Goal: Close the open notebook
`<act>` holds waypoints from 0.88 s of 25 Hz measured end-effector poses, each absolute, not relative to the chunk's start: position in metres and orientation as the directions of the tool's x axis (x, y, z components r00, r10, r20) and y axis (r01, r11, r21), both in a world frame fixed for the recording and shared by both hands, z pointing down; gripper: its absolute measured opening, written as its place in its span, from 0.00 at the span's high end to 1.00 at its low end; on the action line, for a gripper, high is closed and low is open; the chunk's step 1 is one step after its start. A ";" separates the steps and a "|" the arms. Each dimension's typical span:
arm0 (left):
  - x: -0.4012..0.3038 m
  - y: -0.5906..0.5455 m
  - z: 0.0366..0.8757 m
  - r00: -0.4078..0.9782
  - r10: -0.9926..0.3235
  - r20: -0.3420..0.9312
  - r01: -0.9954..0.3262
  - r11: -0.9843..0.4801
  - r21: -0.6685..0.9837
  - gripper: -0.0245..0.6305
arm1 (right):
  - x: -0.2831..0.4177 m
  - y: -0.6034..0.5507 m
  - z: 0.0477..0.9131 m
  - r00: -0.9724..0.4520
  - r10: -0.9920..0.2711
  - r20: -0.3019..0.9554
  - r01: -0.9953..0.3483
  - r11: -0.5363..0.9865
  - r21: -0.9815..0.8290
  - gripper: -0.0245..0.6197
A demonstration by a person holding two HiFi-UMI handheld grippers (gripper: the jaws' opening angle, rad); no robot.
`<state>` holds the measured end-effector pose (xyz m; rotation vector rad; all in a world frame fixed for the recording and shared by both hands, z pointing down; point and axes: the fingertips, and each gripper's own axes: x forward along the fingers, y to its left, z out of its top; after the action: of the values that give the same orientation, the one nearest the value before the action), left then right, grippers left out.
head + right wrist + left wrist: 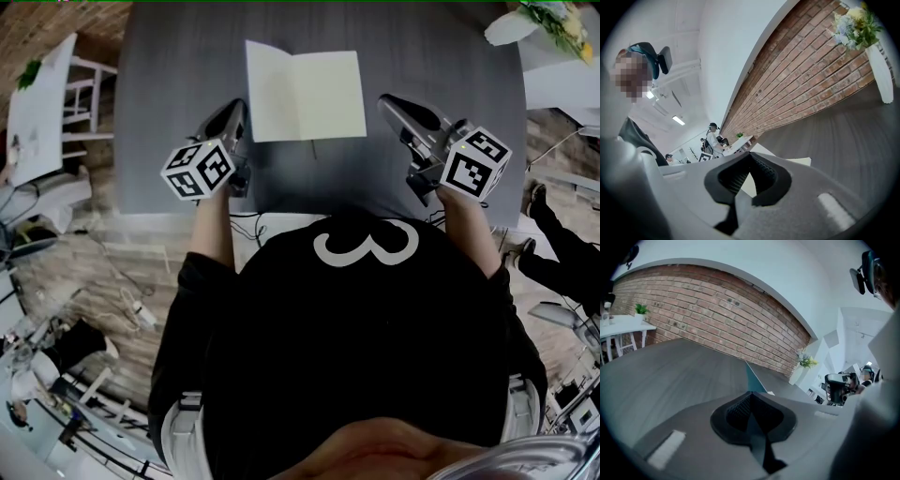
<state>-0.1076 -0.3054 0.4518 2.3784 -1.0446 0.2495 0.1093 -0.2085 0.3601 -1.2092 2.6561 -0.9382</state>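
Across the far middle of the broad dark grey table (169,75), the open rectangular notebook with blank cream pages (305,94) is laid flat. Its spine is run straight away from the person, so one leaf must be swung sideways over that line. The notebook is flanked at its near corners. The left gripper (234,111) is set just beside the outer edge of the left page, and the right gripper (386,101) near the right page's edge, slightly further off. Both pairs of jaws are seen pressed together with nothing held. The left is judged marginally better placed to lift its leaf
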 end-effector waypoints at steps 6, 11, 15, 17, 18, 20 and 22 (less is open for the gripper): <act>-0.102 -0.302 0.457 0.699 -0.614 0.366 -0.714 -0.571 0.405 0.94 | 0.111 -0.209 0.364 -0.683 -0.709 0.176 -0.659 0.493 -0.569 0.96; -0.093 -0.301 0.453 0.716 -0.601 0.354 -0.697 -0.588 0.411 0.94 | 0.113 -0.208 0.365 -0.678 -0.713 0.179 -0.661 0.485 -0.572 0.96; -0.085 -0.299 0.448 0.730 -0.590 0.344 -0.682 -0.605 0.411 0.94 | 0.115 -0.204 0.365 -0.671 -0.720 0.179 -0.666 0.478 -0.573 0.96; -0.079 -0.298 0.447 0.739 -0.582 0.339 -0.673 -0.614 0.412 0.94 | 0.118 -0.202 0.366 -0.667 -0.723 0.178 -0.667 0.474 -0.575 0.96; -0.075 -0.297 0.446 0.745 -0.576 0.337 -0.667 -0.620 0.413 0.94 | 0.120 -0.202 0.366 -0.665 -0.725 0.179 -0.668 0.472 -0.575 0.96; -0.065 -0.294 0.445 0.757 -0.562 0.333 -0.653 -0.634 0.413 0.94 | 0.124 -0.200 0.366 -0.660 -0.730 0.179 -0.672 0.466 -0.576 0.96; -0.056 -0.291 0.443 0.768 -0.548 0.332 -0.640 -0.649 0.411 0.94 | 0.128 -0.197 0.367 -0.653 -0.736 0.179 -0.675 0.459 -0.578 0.96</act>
<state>-0.0560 -0.2915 0.4433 2.4483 -0.8900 0.2411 0.1283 -0.1973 0.3666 -1.2608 2.5999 -0.9620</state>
